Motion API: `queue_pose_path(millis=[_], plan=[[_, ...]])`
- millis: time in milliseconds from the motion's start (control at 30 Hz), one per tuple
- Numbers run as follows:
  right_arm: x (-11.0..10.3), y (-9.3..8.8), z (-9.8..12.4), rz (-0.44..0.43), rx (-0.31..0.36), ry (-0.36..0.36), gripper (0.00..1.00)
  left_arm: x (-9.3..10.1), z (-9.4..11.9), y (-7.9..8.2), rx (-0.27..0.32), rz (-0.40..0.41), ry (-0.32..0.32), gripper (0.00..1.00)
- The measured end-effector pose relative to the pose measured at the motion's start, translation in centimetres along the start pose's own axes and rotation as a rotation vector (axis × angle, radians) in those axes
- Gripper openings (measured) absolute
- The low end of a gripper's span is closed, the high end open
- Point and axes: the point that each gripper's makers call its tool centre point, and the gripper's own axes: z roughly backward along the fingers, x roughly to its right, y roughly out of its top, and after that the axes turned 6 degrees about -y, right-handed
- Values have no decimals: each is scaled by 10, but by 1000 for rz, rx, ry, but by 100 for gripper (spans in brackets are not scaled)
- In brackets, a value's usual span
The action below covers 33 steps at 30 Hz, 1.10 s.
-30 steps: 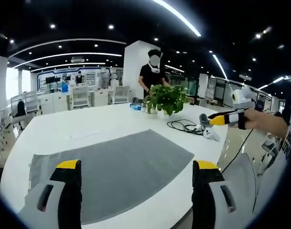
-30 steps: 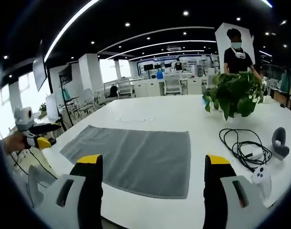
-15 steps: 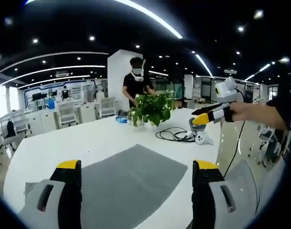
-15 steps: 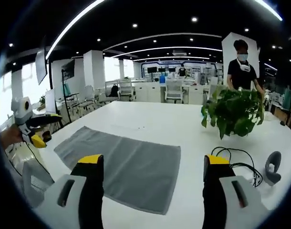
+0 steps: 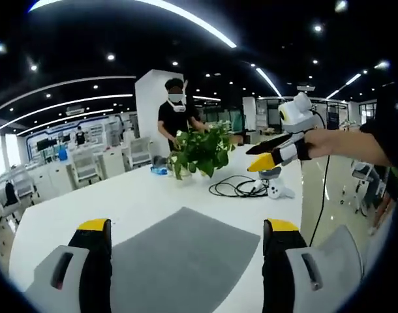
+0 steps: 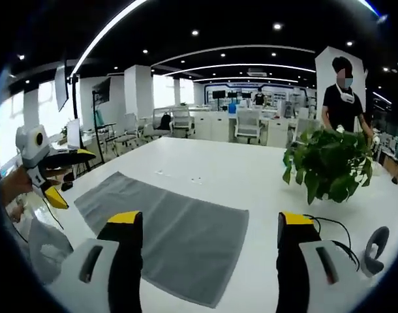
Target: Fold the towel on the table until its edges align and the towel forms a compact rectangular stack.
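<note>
Jaws first: both pairs stand spread wide, gripping nothing. From the left gripper view, the left gripper [image 5: 186,261] hovers above the near edge of the white desk [image 5: 88,205], its yellow-tipped jaws framing the gray towel [image 5: 186,251], which lies flat and unfolded on the desk. Off to the right of that view the right gripper [image 5: 267,155] hangs in the air, held by a hand [image 5: 333,142], well apart from the towel, its jaws parted.

Over to the right gripper view: the right gripper [image 6: 209,261] is up above the desk [image 6: 205,173] too, jaws wide, with the towel [image 6: 166,225] spread out flat between and beyond them, one long edge running toward the near desk edge. At the left of that view the left gripper [image 6: 59,176] hovers off the desk's side, jaws apart, clear of the towel.

Further along the desk, a leafy potted plant [image 6: 329,163] stands beside a coiled black cable [image 5: 238,188] and a white controller [image 5: 277,191]. Behind the plant stands a person in black [image 6: 342,98].
</note>
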Motion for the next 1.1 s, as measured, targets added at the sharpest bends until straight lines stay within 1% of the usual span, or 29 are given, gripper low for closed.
queue_pose_path(millis=[67,100,133,167,233,300,367,433,467,533,600,667,700,767,800,933,1000,1033,1067,1100], plan=[[1,4,-4,5,4,10,86,1,-4,5,6,-7,-8,100],[3,12,-8,9,18,25,85,4,-11,11,16,19,-25,100],[5,15,-10,10,25,25,84,6,-14,16,33,25,-36,100],[8,20,-13,15,31,27,84,8,-19,24,57,9,-49,100],[12,29,-19,23,42,29,83,11,-25,28,56,-9,-57,100],[15,35,-24,32,48,31,83,15,-35,30,48,-35,-69,100],[21,45,-30,50,67,25,83,20,-46,30,55,-20,-93,100],[26,54,-34,61,87,17,83,23,-57,26,44,-16,-98,100],[28,58,-37,61,91,17,83,25,-63,21,28,-31,-107,100],[31,66,-43,62,105,20,83,32,-73,15,8,-36,-133,100],[34,71,-49,61,109,20,83,39,-82,11,-6,-48,-152,100],[35,73,-54,65,111,28,83,43,-93,7,-16,-59,-145,100],[35,73,-59,65,111,33,82,43,-95,6,-19,-61,-144,100],[36,74,-67,49,110,39,82,50,-108,-5,-56,-66,-162,100],[46,77,-82,38,114,44,81,54,-115,-9,-65,-71,-173,100],[49,73,-95,16,113,44,78,70,-133,-21,-88,-80,-218,100],[51,69,-104,17,109,38,78,83,-143,-32,-110,-77,-270,99],[54,68,-109,23,110,36,77,90,-148,-38,-120,-88,-294,99],[54,68,-111,25,111,35,76,92,-150,-40,-127,-93,-302,99],[53,63,-117,24,102,36,76,98,-156,-47,-142,-108,-319,98]])
